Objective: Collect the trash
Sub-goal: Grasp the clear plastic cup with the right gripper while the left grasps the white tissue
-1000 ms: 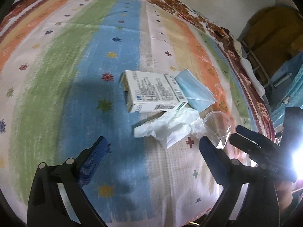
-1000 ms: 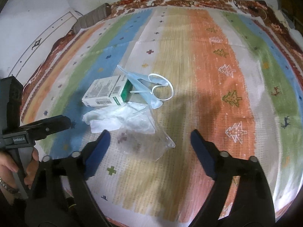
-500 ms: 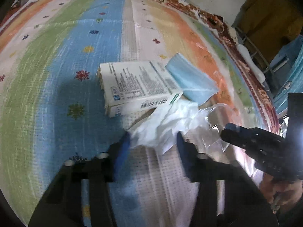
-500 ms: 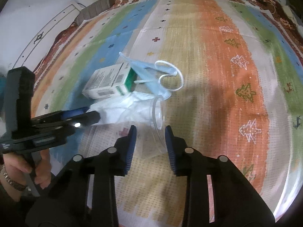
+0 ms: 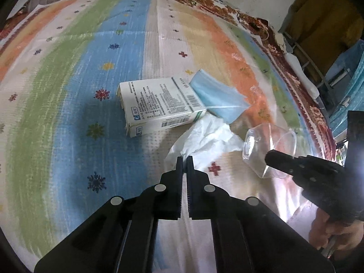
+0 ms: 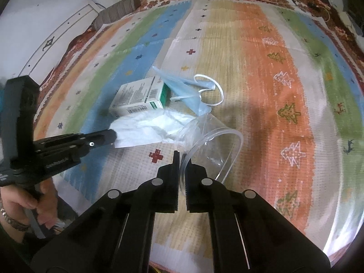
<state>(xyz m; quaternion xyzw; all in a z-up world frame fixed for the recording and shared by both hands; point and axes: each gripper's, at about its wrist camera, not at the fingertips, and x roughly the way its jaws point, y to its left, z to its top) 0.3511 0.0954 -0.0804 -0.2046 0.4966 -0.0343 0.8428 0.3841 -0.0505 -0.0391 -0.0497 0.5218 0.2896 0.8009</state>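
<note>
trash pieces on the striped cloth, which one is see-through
The clear plastic cup, tipped on its side in the right gripper. The white tissue, printed carton and blue mask are opaque.

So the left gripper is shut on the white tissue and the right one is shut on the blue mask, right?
Not quite. The left gripper is shut on the white tissue, but the right gripper is pinching the clear plastic cup by its rim, as the right wrist view shows. The blue mask lies untouched.

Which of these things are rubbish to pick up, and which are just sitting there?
Rubbish for the job:
- white tissue, pinched by the left claw
- clear plastic cup, rim pinched by the right claw
- cardboard box
- blue face mask

Just lying about:
- striped cloth underneath
- grey bundle at the far edge
</note>
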